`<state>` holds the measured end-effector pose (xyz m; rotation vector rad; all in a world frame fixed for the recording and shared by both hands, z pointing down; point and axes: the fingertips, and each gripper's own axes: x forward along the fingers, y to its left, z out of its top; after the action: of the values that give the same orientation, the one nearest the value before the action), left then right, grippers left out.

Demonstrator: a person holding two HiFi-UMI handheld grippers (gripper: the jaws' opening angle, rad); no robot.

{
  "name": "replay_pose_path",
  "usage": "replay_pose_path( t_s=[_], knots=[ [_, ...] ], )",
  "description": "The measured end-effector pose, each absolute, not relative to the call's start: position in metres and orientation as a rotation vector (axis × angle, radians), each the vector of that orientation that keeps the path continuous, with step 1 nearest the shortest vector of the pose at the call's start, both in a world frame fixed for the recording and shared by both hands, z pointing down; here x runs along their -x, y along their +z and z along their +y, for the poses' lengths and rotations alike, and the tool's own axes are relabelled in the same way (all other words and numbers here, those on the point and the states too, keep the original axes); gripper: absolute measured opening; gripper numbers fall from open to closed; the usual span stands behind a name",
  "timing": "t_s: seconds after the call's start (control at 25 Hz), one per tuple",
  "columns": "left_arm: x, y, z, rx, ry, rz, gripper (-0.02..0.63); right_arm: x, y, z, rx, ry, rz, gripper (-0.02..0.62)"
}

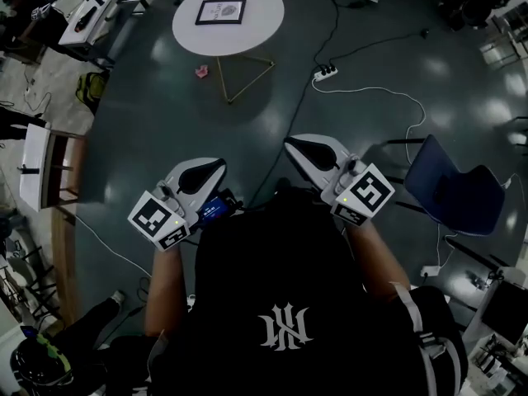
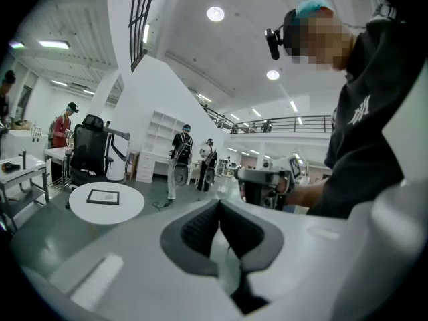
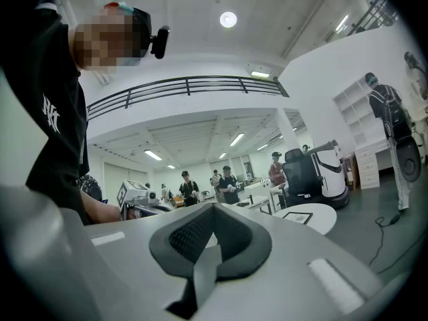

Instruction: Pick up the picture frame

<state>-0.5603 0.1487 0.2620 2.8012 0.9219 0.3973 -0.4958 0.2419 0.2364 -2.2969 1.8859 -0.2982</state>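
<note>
Black T-shirt (image 1: 285, 304) w/ a white emblem fills the bottom of the head view, and two bare forearms reach fwd from it. Left gripper (image 1: 216, 163), white w/ dark pads and a marker cube at its rear, is held over the dark glossy floor (image 1: 148, 114). Right gripper (image 1: 294, 144) is level w/ it, the two apart, tips angled slightly toward each other.

In its own view the left gripper (image 2: 219, 212) has its jaws pressed together, pads meeting in one seam w/ nothing btwn them. Right gripper (image 3: 212, 223) is the same: clenched on nothing.

Black-edged rectangular picture frame (image 1: 220, 11) w/ a pale mat lies flat near the middle of the round white table (image 1: 264, 23), which stands on thin brass-coloured wire legs (image 1: 247, 73). Table is well ahead of both grippers, w/ floor btwn; neither gripper touches frame or table. In left gripper view the picture frame (image 2: 103, 196) shows left of and beyond the jaws; in right gripper view the picture frame (image 3: 297, 216) sits right of and beyond them.

Small pink item (image 1: 201, 72) lies on the floor by the table legs, maybe crumpled paper, too small to tell. White power strip (image 1: 325, 73) w/ cables lies right of the table. Blue chair (image 1: 450, 192) stands just right of the right gripper.
</note>
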Motion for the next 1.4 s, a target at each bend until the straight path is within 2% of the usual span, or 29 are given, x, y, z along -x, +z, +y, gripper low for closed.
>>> replay_pose_path(
  t_s=[0.4,1.04,1.4],
  knots=[
    [0.470,0.250,0.198,-2.809,0.397,0.912,0.003,0.401,0.233,0.295,2.283,-0.308,1.878,0.000],
    [0.421,0.256,0.210,-2.777,0.394,0.897,0.003,0.360,0.251,0.323,2.291,-0.376,1.810,0.000],
    [0.348,0.269,0.186,-2.739,0.379,0.880,0.003,0.284,0.252,0.307,2.331,-0.388,1.785,0.000]
  ],
)
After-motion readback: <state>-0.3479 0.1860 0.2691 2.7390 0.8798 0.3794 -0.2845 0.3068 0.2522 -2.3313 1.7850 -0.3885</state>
